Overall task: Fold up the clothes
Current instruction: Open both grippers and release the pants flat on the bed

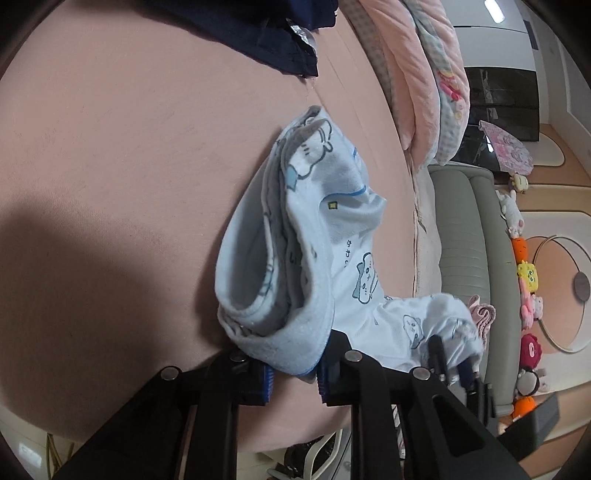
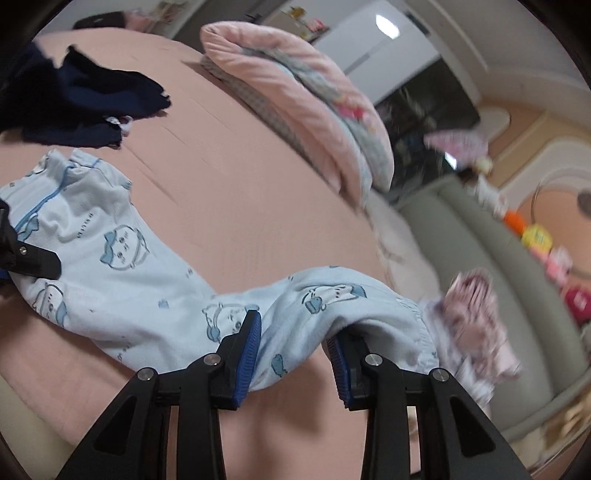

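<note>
While you looked along your left gripper (image 1: 293, 374), its two blue-padded fingers (image 1: 266, 384) stood close together with a folded edge of the light blue printed garment (image 1: 295, 236) pinched between them, so you had it clenched on the cloth. The garment lay in a bunched, doubled-over heap on the pink bedsheet (image 1: 110, 166), running away from the fingers toward the middle of the bed, with one part trailing off to the right, where the black tips of your right gripper (image 1: 448, 360) showed against it. A dark navy garment (image 1: 266, 33) lay well apart at the far edge, and a folded pink quilt (image 1: 417, 92) sat near the right side of the bed, beside a grey-green padded headboard (image 1: 461, 236) lined with plush toys (image 1: 528, 275). In the right wrist view, your right gripper (image 2: 293, 352) held its jaws partly apart with a thick fold of the same light blue printed garment (image 2: 122, 254) draped between the blue pads (image 2: 245, 354); it was grasping that fold. The cloth stretched leftward across the pink bedsheet (image 2: 236, 177) to your left gripper (image 2: 26, 260) at the left edge. The dark navy garment (image 2: 85, 103) lay beyond it, the pink quilt (image 2: 295, 92) farther back, and a blurred pink patterned cloth (image 2: 476, 314) just beside the garment's right end.
</note>
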### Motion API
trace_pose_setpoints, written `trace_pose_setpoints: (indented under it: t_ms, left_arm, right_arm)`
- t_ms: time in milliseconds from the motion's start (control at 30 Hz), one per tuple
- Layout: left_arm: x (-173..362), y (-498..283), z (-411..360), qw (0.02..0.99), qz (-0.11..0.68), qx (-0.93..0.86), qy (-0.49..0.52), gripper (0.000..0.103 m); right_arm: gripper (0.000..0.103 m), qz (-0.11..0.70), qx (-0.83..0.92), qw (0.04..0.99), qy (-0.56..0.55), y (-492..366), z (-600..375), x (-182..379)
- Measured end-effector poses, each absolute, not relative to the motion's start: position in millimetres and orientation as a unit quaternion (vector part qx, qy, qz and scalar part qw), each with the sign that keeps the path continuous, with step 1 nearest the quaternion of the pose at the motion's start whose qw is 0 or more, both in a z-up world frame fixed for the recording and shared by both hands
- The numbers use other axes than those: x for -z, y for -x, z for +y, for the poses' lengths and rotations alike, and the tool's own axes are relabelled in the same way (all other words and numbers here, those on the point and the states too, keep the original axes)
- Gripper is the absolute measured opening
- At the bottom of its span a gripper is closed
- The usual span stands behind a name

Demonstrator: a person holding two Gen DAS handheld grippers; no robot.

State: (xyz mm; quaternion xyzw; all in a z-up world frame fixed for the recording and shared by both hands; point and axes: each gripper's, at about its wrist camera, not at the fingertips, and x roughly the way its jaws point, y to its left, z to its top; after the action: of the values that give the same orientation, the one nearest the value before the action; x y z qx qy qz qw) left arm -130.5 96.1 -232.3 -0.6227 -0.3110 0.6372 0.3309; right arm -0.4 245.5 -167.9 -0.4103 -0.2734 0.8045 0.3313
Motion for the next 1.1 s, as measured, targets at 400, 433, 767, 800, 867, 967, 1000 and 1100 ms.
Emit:
trace_pose_setpoints:
  t_ms: [400, 433, 767, 800, 867, 967, 1000, 1100]
  left_arm:
    - [227, 138, 110, 0.360, -0.279, -0.628, 0.631, 0.017]
    - [224, 138, 110, 0.359, -0.272, -0.628, 0.635, 0.017]
    - [168, 125, 113, 0.312, -0.140, -0.710, 0.615, 0.061]
    - [165, 123, 114, 0.308, -0.124, -0.715, 0.615, 0.062]
    - [155, 117, 120, 0.302, -0.087, -0.726, 0.611, 0.062]
    - [137, 107, 128, 0.302, -0.055, -0.745, 0.592, 0.062]
    - [131, 104, 131, 0.305, -0.054, -0.747, 0.588, 0.062]
    - [115, 97, 137, 0.318, -0.049, -0.755, 0.572, 0.062]
  right_arm:
    - [0.035, -0.187, -0.837, 0.265, 0.441, 7, 245, 153]
    - [0.035, -0.139, -0.845, 0.254, 0.449, 2, 254, 147]
    - [0.054, 0.145, -0.839, 0.284, 0.441, -61, 349, 134]
    - [0.054, 0.144, -0.835, 0.289, 0.445, -64, 352, 137]
    - [0.054, 0.151, -0.834, 0.292, 0.444, -71, 355, 139]
    - [0.054, 0.160, -0.832, 0.289, 0.445, -77, 359, 142]
    - [0.054, 0.162, -0.832, 0.287, 0.446, -79, 360, 142]
    - [0.054, 0.172, -0.835, 0.277, 0.443, -84, 361, 142]
